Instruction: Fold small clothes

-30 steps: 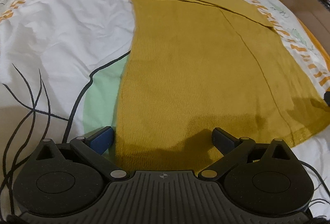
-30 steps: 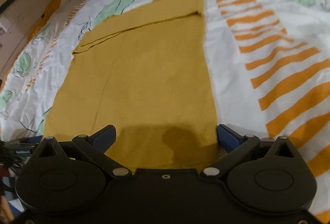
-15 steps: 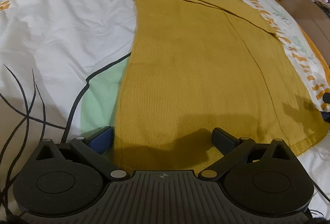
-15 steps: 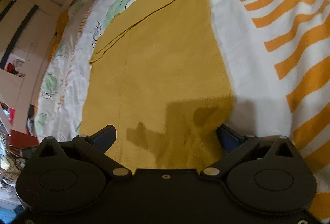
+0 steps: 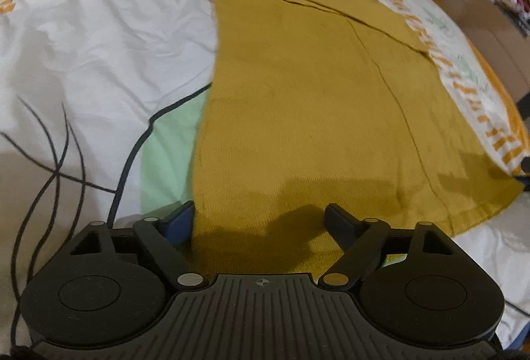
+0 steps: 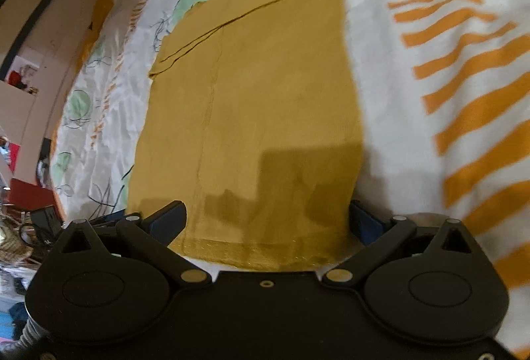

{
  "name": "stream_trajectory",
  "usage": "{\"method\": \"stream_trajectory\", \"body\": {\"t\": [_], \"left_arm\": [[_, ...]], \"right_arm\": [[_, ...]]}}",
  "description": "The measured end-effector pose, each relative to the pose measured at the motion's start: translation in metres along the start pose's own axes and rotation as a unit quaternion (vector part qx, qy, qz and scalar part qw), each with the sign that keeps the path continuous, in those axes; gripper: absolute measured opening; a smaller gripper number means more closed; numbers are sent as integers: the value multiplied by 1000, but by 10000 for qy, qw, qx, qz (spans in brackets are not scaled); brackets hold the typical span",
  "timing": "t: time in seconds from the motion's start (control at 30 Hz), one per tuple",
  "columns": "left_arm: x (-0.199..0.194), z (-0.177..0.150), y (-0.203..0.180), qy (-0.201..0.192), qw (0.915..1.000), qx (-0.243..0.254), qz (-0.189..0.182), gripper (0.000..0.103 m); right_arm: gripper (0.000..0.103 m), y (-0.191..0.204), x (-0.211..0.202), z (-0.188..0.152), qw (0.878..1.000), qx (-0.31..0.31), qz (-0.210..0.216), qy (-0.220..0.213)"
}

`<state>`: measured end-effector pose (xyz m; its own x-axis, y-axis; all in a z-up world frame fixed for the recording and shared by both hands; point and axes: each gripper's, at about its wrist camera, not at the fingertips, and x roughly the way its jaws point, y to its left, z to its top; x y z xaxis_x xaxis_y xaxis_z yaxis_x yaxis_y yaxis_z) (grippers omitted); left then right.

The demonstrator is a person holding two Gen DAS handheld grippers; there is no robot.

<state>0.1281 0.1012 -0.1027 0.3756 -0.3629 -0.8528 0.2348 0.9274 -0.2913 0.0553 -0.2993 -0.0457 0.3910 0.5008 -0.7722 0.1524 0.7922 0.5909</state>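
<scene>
A mustard-yellow knit garment (image 5: 308, 101) lies flat on the bed, with its far part folded over as a band. It also shows in the right wrist view (image 6: 258, 101). My left gripper (image 5: 258, 221) is open, its jaws spread over the garment's near left corner, the left finger just off the cloth's edge. My right gripper (image 6: 266, 221) is open over the near right corner and the hem, its right finger (image 6: 362, 221) at the cloth's side edge. The other gripper's tip (image 5: 525, 166) shows at the far right of the left wrist view.
The bed cover (image 5: 99, 45) is white with green patches, black lines and orange stripes (image 6: 463, 78). A wooden bed frame (image 5: 480, 12) runs along the far right. Cupboards and clutter (image 6: 23, 88) stand at the left of the right wrist view.
Both grippers have moved lower and closer to the garment's near hem. The right gripper tilted, and its view swung toward the room at the left. Both stayed open.
</scene>
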Motion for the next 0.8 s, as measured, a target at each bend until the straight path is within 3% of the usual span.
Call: {"method": "stream_trajectory", "body": {"t": [0.13, 0.37, 0.67, 0.73, 0.8], "left_arm": [[2, 2, 3, 24, 9999, -104, -2, 73], [1, 2, 8, 3, 9996, -265, -53, 52], [2, 4, 13, 65, 9992, -382, -120, 49], [0, 3, 14, 32, 9989, -460, -131, 45], [-5, 2, 18, 5, 9979, -611, -219, 40]], "right_arm": [[102, -13, -14, 13, 9995, 303, -104, -19], [103, -19, 15, 15, 9975, 515, 178, 453], [103, -18, 31, 12, 9969, 425, 512, 415], [100, -20, 25, 11, 9970, 366, 568, 370], [86, -23, 20, 9, 9978, 320, 499, 307]]}}
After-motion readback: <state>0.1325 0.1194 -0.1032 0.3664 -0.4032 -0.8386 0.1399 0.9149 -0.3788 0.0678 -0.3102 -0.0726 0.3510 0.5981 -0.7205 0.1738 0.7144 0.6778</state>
